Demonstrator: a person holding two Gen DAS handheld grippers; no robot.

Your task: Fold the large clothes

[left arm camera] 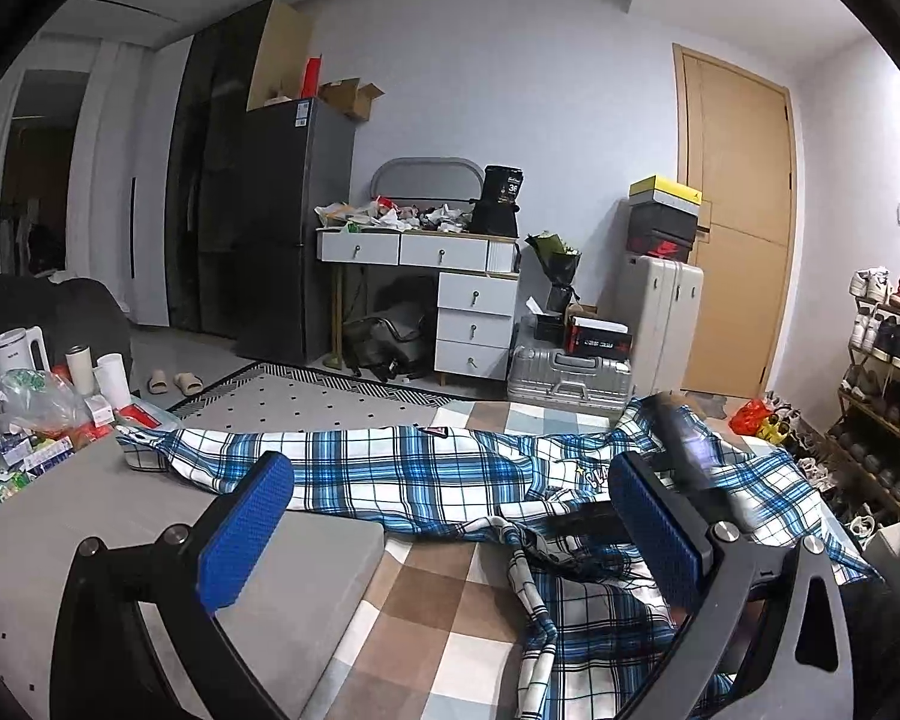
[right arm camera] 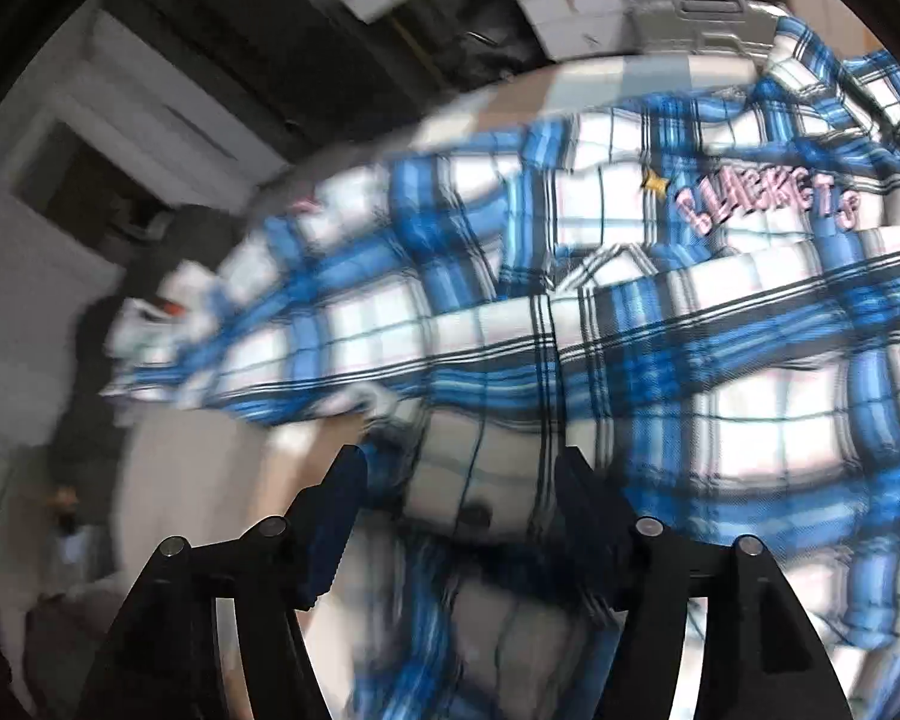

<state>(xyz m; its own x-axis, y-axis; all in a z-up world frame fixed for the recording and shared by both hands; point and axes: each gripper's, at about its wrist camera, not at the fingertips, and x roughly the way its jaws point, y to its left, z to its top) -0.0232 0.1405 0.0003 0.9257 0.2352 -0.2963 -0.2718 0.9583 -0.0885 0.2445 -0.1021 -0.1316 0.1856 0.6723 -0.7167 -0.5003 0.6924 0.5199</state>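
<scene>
A blue, white and black plaid shirt (left arm camera: 426, 474) lies spread across a bed with a brown and white checked cover (left arm camera: 444, 618). My left gripper (left arm camera: 450, 510) is open and empty, its blue pads above the shirt's near edge. The other gripper shows blurred in the left wrist view (left arm camera: 690, 450), over the shirt's right part. In the right wrist view the shirt (right arm camera: 630, 312) fills the frame, with pink lettering on it. My right gripper (right arm camera: 459, 498) is open close over the cloth, a fold of plaid between its fingers. That view is motion-blurred.
A grey pad (left arm camera: 150, 480) lies on the bed's left. A cluttered side table with a kettle (left arm camera: 18, 348) and cups stands at left. Beyond the bed are a white desk (left arm camera: 426, 258), suitcases (left arm camera: 570, 372), a door (left arm camera: 738, 228) and a shoe rack (left arm camera: 888, 384).
</scene>
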